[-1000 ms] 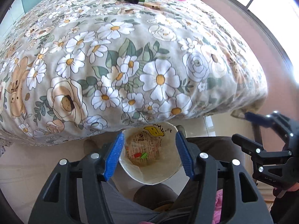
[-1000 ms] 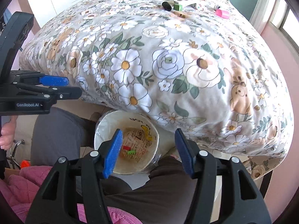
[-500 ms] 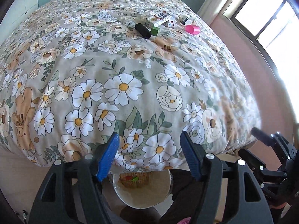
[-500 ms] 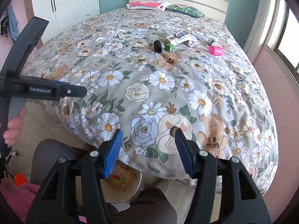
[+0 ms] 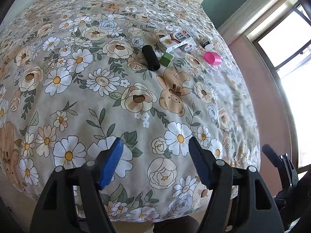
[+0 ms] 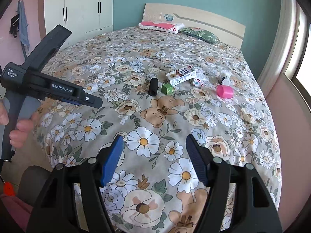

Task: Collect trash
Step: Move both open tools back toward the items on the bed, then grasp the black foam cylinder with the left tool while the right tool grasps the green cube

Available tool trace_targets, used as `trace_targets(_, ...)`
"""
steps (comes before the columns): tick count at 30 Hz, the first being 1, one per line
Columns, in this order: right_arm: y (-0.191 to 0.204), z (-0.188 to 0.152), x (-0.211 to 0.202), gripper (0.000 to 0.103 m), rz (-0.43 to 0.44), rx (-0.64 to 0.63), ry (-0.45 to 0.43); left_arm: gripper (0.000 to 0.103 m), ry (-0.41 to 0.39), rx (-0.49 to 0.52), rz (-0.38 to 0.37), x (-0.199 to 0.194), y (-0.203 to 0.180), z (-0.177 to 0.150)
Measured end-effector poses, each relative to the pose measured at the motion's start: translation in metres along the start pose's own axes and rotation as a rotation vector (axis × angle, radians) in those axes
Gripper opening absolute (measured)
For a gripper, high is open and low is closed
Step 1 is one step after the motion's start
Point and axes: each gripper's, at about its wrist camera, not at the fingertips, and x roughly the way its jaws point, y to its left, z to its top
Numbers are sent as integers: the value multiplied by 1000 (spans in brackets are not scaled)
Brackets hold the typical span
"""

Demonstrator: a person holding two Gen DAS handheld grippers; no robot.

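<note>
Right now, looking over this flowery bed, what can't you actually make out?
- Small white-capped bottle, right wrist view: too small to read.
- Second small carton, right wrist view: partly behind the white-and-brown milk carton.
- Right hand-held gripper, left wrist view: cut off by the frame edge.
- Bed's foot edge, both views: hidden behind gripper bodies.

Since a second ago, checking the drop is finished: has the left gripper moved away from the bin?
Yes. The left gripper has swung up from the bin, now out of view, to face the floral bedspread, jaws open and empty.
</note>
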Motion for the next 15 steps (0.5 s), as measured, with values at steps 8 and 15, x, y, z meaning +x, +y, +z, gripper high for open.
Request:
trace_targets(8,-32,31,72,67,37,-80,-3,72,11,-74,37,56,-5,69)
trace_targets(15,-63,56,152,67,98,-125,39,72,15,-122,78,108,-7,123)
